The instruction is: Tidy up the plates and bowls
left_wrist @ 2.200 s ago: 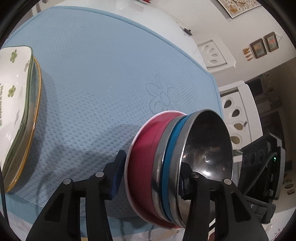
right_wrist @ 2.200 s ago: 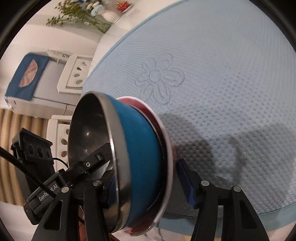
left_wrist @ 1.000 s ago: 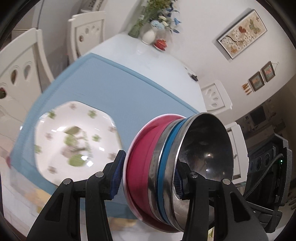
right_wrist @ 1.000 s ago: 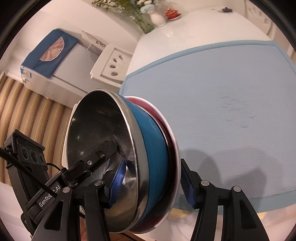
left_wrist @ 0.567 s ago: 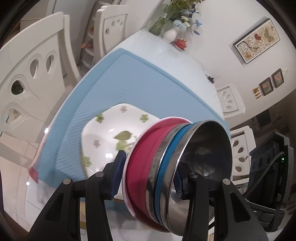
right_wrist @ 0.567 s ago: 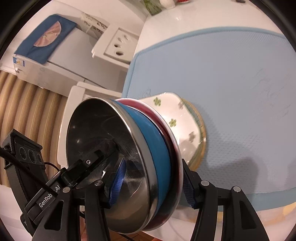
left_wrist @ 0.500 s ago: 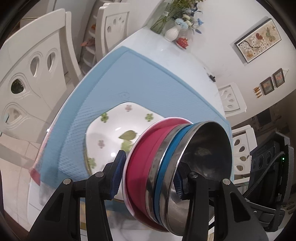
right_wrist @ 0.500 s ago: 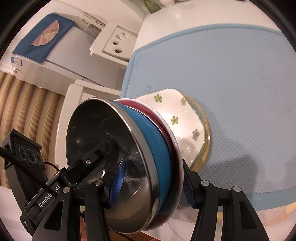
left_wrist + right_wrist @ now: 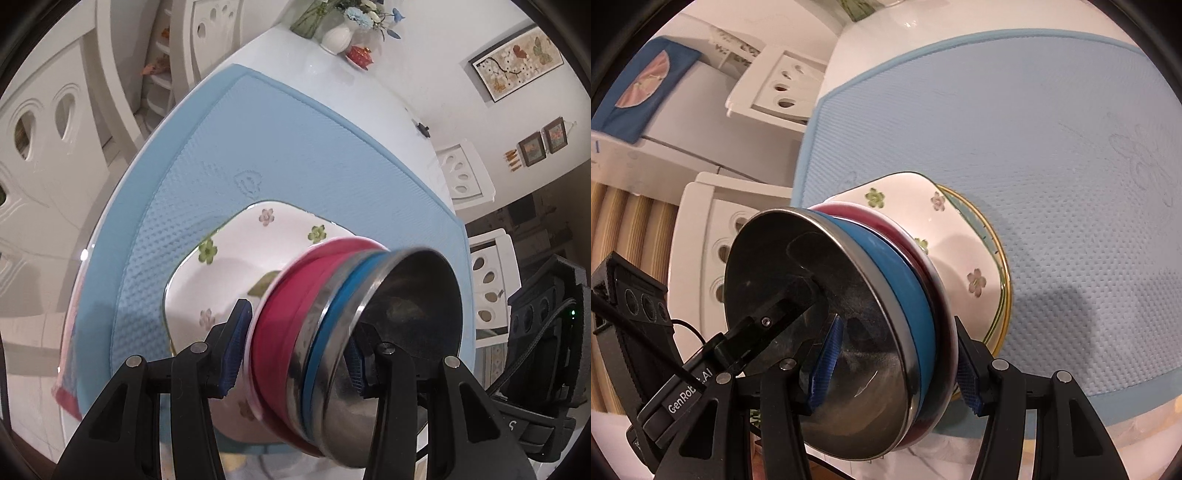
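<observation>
A nested bowl stack [image 9: 332, 325], red outside, blue within, with a steel inner face, is tilted on its side. My left gripper [image 9: 295, 354] is shut on one side of its rim, one pad outside the red bowl and one inside the steel. My right gripper [image 9: 897, 371] is shut on the opposite side of the same bowl stack [image 9: 886, 295]. Just behind the bowls, a white floral plate [image 9: 236, 266] tops a low plate pile on the blue mat [image 9: 295, 147]. In the right wrist view the floral plate [image 9: 953, 251] lies on a yellow-rimmed plate [image 9: 1001, 280].
The blue mat [image 9: 1034, 129] covers the near part of a white table. White chairs [image 9: 44, 129] stand at the table's left side. A vase of flowers [image 9: 338, 35] and a small red dish [image 9: 360, 55] sit at the far end. The mat's front edge is close below.
Both grippers have carried the bowl stack across the mat and downward. The floral plate pile, earlier off to the side, now lies directly behind the bowls.
</observation>
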